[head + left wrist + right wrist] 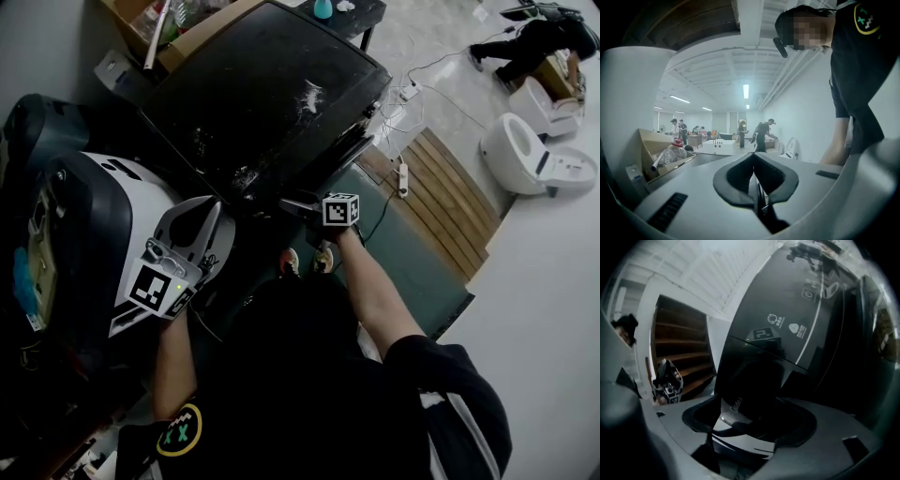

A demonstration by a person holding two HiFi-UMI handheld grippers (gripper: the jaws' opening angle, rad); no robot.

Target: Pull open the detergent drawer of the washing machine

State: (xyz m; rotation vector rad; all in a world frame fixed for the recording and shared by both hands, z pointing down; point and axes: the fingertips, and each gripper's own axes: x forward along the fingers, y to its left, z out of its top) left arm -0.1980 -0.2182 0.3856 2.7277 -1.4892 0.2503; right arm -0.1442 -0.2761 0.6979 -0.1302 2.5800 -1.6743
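Observation:
The black washing machine (262, 84) fills the middle of the head view, seen from above. My right gripper (292, 202), with its marker cube, points level at the top of the machine's front. In the right gripper view the detergent drawer front (733, 405), dark with a silver edge and a logo, lies between the jaws of the right gripper (754, 417). The pads stand apart on either side of it, and I see no pad pressing on it. My left gripper (208, 210) hangs left of the machine, away from the drawer. The pads of the left gripper (753, 158) meet with nothing between them.
A grey-and-white appliance (84, 216) stands close on the left. A cardboard box (164, 28) with bottles sits behind the machine. A power strip (403, 178) with cables and a wooden slat platform (441, 206) lie to the right. White toilets (534, 155) and a crouching person (534, 42) are farther off.

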